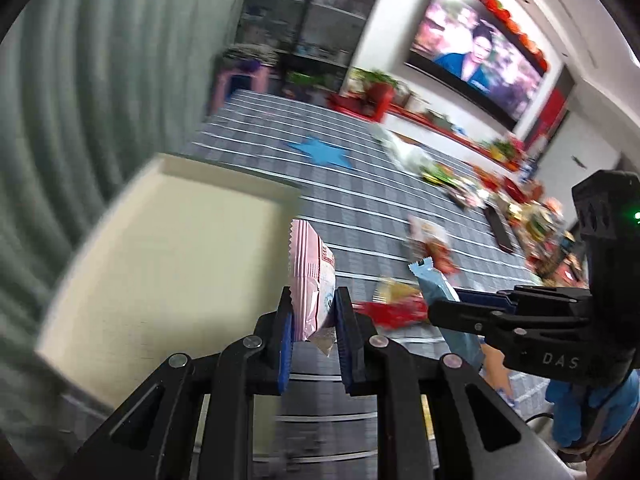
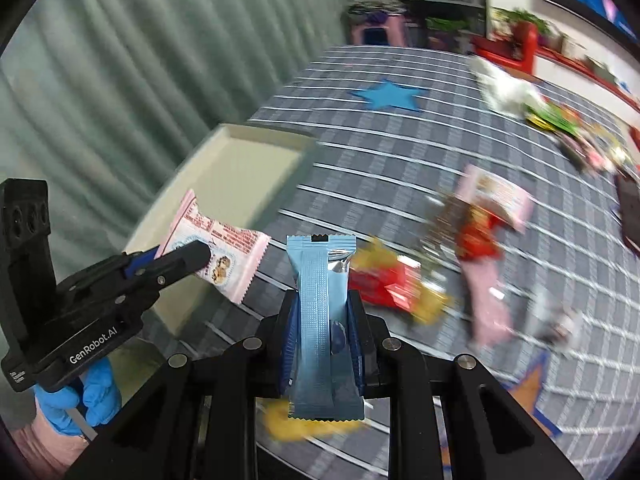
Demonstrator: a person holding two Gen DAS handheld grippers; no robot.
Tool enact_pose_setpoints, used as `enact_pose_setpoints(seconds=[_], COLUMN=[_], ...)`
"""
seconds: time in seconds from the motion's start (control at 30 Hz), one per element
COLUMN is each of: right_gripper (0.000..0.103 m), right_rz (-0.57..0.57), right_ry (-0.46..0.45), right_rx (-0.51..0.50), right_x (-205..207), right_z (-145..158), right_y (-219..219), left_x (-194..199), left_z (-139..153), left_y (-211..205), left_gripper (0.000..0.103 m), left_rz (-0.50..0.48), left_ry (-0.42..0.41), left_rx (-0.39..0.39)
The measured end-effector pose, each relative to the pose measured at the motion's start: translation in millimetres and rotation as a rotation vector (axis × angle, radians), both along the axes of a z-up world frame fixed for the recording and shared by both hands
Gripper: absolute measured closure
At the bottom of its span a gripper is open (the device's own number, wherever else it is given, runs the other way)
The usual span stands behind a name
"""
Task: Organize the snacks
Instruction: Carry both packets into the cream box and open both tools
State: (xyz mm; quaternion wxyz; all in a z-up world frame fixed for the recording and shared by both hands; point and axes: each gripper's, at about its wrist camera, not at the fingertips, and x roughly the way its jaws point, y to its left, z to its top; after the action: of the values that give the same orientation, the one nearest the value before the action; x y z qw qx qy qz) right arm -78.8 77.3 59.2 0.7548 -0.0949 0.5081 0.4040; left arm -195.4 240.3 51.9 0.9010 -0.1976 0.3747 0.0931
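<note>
My left gripper is shut on a pink snack packet and holds it in the air at the right edge of a cream tray. It also shows in the right wrist view, with the pink packet over the tray's near corner. My right gripper is shut on a light blue snack packet, held upright above the table. In the left wrist view the right gripper holds the blue packet to my right.
A grey checked tablecloth with a blue star covers the table. Loose snacks lie on it: a red-yellow packet, a pink packet, and a blurred pile far right. A green curtain hangs to the left.
</note>
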Motion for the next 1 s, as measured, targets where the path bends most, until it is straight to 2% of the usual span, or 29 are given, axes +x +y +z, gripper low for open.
enact_pose_setpoints(seconds=[0.13,0.27,0.33,0.37,0.4,0.47,0.53,0.57,0.6,0.67,0.73,0.8,1.0], right_gripper=[0.078,0.078,0.078,0.078,0.078,0.077,0.072,0.059,0.037,0.012,0.012,0.012,0.012], right_rz=[0.086,0.147,0.17,0.184,0.202,0.216,0.225,0.227,0.223,0.212,0.209,0.204,0.144], right_ry=[0.032,0.06,0.079,0.084,0.078,0.037,0.009,0.004,-0.009,-0.093,-0.18,-0.216,-0.168], right_rx=[0.026,0.009,-0.028,-0.051,-0.097,-0.177,-0.217,-0.228,-0.242,-0.285,-0.313,-0.302,-0.232], right_x=[-9,-13,-14,-15,-17,-21,-22,-22,-23,-27,-31,-32,-23], right_z=[-4,-19,-35,-41,-51,-63,-69,-71,-71,-69,-65,-58,-42], right_y=[60,113,135,143,152,157,154,152,149,142,136,130,105], left_x=[-12,-13,-14,-13,-13,-15,-14,-14,-11,-8,-6,-3,3], left_z=[-8,-24,-31,-34,-37,-42,-45,-46,-47,-48,-47,-45,-36], left_y=[37,57,60,62,64,67,71,73,76,74,70,67,59], left_gripper=[0.082,0.082,0.077,0.061,0.039,0.022,0.02,0.018,0.015,0.011,0.0,0.0,0.0], left_rz=[0.088,0.149,0.187,0.206,0.217,0.243,0.253,0.259,0.26,0.274,0.281,0.281,0.289], left_ry=[0.064,0.145,0.166,0.181,0.188,0.19,0.2,0.21,0.218,0.236,0.248,0.241,0.224], left_rx=[0.053,0.098,0.135,0.152,0.156,0.152,0.16,0.171,0.183,0.223,0.263,0.295,0.339])
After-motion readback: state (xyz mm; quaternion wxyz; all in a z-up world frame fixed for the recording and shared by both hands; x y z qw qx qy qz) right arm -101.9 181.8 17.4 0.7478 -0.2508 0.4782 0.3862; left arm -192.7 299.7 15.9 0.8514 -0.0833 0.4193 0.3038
